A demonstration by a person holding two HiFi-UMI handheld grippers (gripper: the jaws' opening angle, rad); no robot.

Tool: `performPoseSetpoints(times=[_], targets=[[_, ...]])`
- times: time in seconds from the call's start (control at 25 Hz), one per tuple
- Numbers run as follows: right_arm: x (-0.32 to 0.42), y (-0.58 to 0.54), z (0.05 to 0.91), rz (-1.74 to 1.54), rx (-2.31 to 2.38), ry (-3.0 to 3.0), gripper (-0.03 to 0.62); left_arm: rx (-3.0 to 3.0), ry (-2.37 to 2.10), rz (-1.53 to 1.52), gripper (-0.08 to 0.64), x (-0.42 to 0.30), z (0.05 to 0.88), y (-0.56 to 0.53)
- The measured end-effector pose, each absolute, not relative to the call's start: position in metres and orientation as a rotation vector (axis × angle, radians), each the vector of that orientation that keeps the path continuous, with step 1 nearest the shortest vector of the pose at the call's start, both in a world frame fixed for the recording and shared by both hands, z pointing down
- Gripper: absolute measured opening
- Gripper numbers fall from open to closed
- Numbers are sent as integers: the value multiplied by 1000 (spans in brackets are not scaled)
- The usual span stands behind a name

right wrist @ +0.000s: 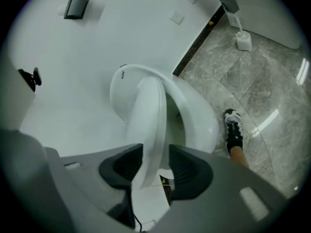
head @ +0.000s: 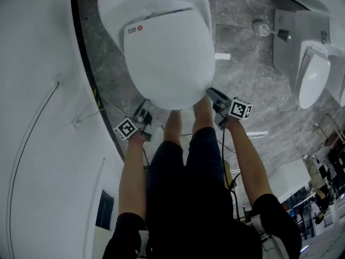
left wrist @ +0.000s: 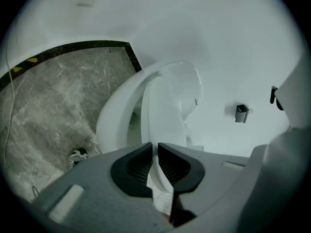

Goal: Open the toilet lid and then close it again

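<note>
Toilet lid (head: 170,58) is partway up right now. Its front edge is lifted clear of the seat (left wrist: 112,120) with a visible gap under it, and the hinge end is down at the back of the toilet, which stands on the grey marble floor (head: 242,69) by the white wall. I'd call this early in the opening half: from the head view the lid looks far from upright, and the whole closing half is left to do.

Left tongs (left wrist: 156,148) are pinched narrow on the lid's front-left rim, with a thin strip of white plastic caught between the pads. Right tongs (right wrist: 155,153) stand wider around the front-right rim. The lid sits between the pads, against one and with a dark sliver at the other, so that side looks more like cradling than clamping.

Writing-wise, there's a small label (head: 135,29) on the lid near the hinge, a red round mark with a few dark characters beside it, too small for me to read. Each marker cube (head: 240,108) just shows black-and-white square patterns, no words.
</note>
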State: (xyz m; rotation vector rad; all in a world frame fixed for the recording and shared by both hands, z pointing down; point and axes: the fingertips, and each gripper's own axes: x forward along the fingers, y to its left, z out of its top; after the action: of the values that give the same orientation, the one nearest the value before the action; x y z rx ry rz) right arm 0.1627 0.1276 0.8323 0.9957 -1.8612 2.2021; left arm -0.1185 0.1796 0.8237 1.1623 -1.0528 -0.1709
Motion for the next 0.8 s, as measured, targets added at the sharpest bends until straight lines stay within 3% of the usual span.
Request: performPoseSetpoints(times=[0.08,0.16,0.32,0.4,0.48,0.8], targets=[[157,126,836,2299,979,-1856,263,1131,-1060,-176,40,-120,824,182],[143,126,840,2358,922,-1856,298,1069,-1064,-214,40,-118,824,183],[116,108,834,2409,842,-1939,290,1152,-1067,-153,40,-122,828,182],[113,104,833,2445,860,-1913,213,1171,-1046,-170,40,-118,825,178],[116,106,831,2478,859,-1882,195,1158,-1044,-155,40,-119,822,180],[115,101,809,2478,836,-1877,181,1259,-980,-113,52,-118,799,174]])
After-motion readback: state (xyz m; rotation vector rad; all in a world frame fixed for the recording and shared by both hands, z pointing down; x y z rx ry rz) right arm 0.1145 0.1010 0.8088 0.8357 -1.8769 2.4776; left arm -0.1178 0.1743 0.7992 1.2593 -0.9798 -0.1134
